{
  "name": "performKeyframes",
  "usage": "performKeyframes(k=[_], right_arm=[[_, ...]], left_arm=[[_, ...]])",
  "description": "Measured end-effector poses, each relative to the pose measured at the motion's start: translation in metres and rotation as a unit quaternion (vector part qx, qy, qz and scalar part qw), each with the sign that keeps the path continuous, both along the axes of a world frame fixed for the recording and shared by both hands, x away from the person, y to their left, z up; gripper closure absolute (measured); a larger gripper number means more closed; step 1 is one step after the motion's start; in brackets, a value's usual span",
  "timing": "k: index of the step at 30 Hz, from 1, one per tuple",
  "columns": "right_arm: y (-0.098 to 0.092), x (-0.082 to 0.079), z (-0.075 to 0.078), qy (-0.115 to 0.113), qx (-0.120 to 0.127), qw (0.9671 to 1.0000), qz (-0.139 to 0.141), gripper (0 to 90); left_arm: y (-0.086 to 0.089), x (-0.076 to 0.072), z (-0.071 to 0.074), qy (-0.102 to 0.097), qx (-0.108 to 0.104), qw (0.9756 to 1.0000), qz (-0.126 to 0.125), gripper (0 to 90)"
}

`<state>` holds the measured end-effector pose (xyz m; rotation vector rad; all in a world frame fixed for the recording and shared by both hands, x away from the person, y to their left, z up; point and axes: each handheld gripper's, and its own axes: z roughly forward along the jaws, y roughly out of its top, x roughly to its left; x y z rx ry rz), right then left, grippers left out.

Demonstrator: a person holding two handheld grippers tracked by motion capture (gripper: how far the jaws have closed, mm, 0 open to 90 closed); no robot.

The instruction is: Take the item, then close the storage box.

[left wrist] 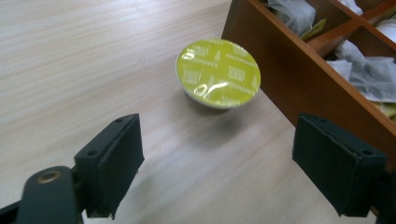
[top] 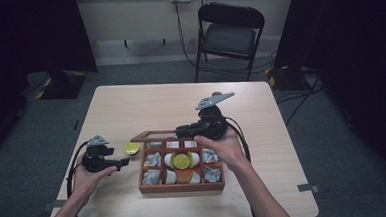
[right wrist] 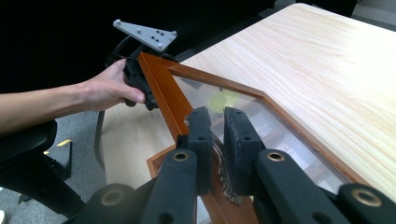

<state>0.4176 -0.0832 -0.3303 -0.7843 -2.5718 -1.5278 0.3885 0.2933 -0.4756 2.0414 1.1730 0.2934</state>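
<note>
Left gripper (left wrist: 219, 170): jaws are standing apart over bare table, nothing between them; the small round capsule with the shiny yellow-green foil top (left wrist: 217, 73) is lying just ahead of them.
Right gripper (right wrist: 218, 140): jaws are pressing together on the edge of the glass-paned lid with a reddish-brown wooden frame (right wrist: 161, 88), holding it tilted up off the box; a tuft of thread or fringe seems to be caught in the same pinch.
Capsule, place: sitting foil side up on the pale wooden table (top: 131, 106), just beside the outer left wall of the reddish-brown wooden compartment box (top: 181, 187), apart from it as far as I can tell.
Box contents: a second yellow-green capsule (top: 182, 161) is resting in the middle, with white cups and crumpled silvery sachets around it.
Handling, judged: the capsule is looking light, with a thin shell that could dent and a slick foil that could tear; the rim is likely to slip under the pads.
Where to take hold, judged: across the side walls below the rim, pads level, with a gentle squeeze.
Hard to make out: the capsule's body under the foil is mostly hidden, the foil's print is too small to read, and the lid's hinge side is cut off.
</note>
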Motion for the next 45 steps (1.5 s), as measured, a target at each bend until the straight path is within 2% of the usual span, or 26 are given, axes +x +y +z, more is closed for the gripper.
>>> performKeyframes(k=[1, 3, 5, 6, 7, 11, 12, 14, 17, 20, 21, 45], right_arm=[[0.0, 0.0, 0.0, 0.0, 0.0, 1.0, 0.0, 81.7], [0.0, 0.0, 0.0, -0.001, 0.0, 1.0, 0.0, 81.7], [0.0, 0.0, 0.0, -0.001, -0.001, 1.0, 0.0, 81.7], [0.0, 0.0, 0.0, -0.001, -0.001, 1.0, 0.0, 81.7], [0.0, 0.0, 0.0, -0.001, -0.001, 1.0, 0.0, 81.7], [0.0, -0.001, -0.001, 0.0, -0.001, 1.0, 0.0, 81.7], [0.0, -0.001, -0.001, 0.0, 0.0, 1.0, 0.001, 81.7], [0.0, -0.002, -0.001, 0.0, 0.0, 1.0, 0.001, 81.7], [0.0, -0.003, -0.002, -0.001, -0.004, 1.0, 0.006, 81.7], [0.0, -0.004, -0.003, -0.003, -0.005, 1.0, 0.006, 81.7], [0.0, -0.004, -0.003, -0.002, -0.005, 1.0, 0.006, 81.7], [0.001, -0.01, -0.007, -0.004, -0.015, 0.9998, 0.012, 81.7]], left_arm=[[0.001, -0.004, 0.0, -0.005, 0.013, 0.9999, -0.002, 15.8], [0.004, -0.007, -0.001, 0.001, 0.03, 0.9996, -0.001, 15.7], [0.007, -0.01, -0.003, 0.001, 0.036, 0.9993, 0.006, 15.7], [0.008, -0.011, -0.005, 0.005, 0.033, 0.9994, 0.006, 15.7], [0.01, -0.012, -0.006, 0.007, 0.04, 0.9992, 0.0, 15.7], [0.019, -0.014, -0.019, 0.016, 0.07, 0.9971, 0.025, 16.2], [0.022, -0.013, -0.022, 0.021, 0.07, 0.9968, 0.031, 16.1], [0.027, -0.014, -0.025, 0.007, 0.081, 0.9953, 0.051, 15.7], [0.031, -0.014, -0.028, -0.005, 0.072, 0.9957, 0.058, 14.7], [0.034, -0.017, -0.035, -0.035, 0.056, 0.9962, 0.057, 10.1], [0.034, -0.018, -0.035, -0.038, 0.055, 0.9961, 0.058, 9.3], [0.032, -0.017, -0.036, -0.036, 0.058, 0.9963, 0.053, 6.0]])
